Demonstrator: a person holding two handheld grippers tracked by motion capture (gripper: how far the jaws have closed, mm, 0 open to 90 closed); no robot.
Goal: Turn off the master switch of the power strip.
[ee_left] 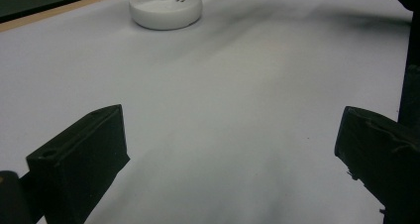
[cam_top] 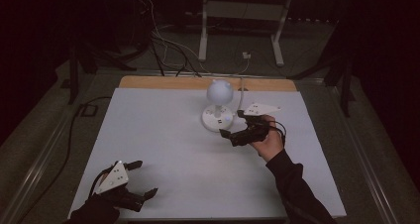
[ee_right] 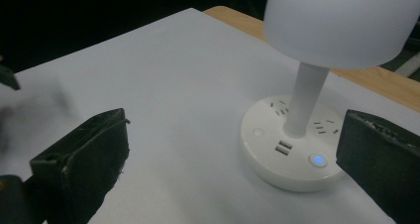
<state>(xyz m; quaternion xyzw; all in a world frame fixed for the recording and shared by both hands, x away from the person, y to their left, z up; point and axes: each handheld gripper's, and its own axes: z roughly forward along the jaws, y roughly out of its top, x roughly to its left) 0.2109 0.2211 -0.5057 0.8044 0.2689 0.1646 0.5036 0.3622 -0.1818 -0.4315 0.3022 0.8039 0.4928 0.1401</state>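
Observation:
A small white desk lamp (cam_top: 218,105) stands at the back middle of the white table, with a round shade (ee_right: 341,21) on a thin stem. Its round base (ee_right: 287,149) carries sockets, USB ports and a lit blue button (ee_right: 317,160). My right gripper (cam_top: 233,123) is open just right of the base, its jaws pointing at it, nothing between them. My left gripper (cam_top: 142,178) rests open near the front left corner, far from the lamp base (ee_left: 166,8), with bare table between its jaws.
The white table top (cam_top: 163,135) has a wooden strip (cam_top: 163,82) along its far edge. Cables (cam_top: 168,50) and a white stand's legs (cam_top: 240,30) lie on the dark floor behind. A metal rail (cam_top: 39,159) runs along the left side.

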